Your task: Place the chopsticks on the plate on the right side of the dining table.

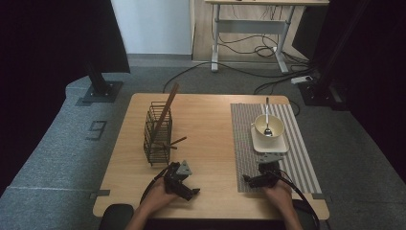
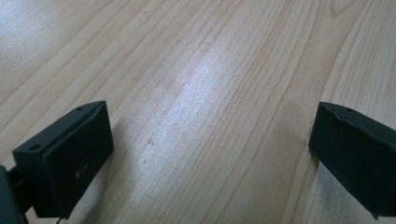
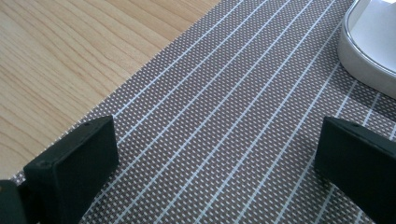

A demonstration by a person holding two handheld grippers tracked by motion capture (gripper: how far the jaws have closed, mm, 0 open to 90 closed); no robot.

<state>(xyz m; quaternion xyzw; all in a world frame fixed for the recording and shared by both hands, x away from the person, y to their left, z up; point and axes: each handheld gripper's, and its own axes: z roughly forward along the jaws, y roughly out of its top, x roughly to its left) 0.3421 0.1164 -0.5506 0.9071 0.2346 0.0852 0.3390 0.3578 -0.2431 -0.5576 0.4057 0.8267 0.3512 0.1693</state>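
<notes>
A black wire basket stands left of the table's middle. A long wooden utensil leans out of its top and a shorter wooden one pokes through its side. On the striped placemat a white bowl with a spoon sits on a square white plate. My left gripper is low over bare wood, open, nothing between its jaws. Over the placemat, my right gripper is open and empty, with the plate's rim just ahead to the right.
The wooden table has bare room between basket and placemat. Its front edge lies right by both hands. Beyond the table are a grey carpet, a black stand foot, a desk frame and loose cables on the floor.
</notes>
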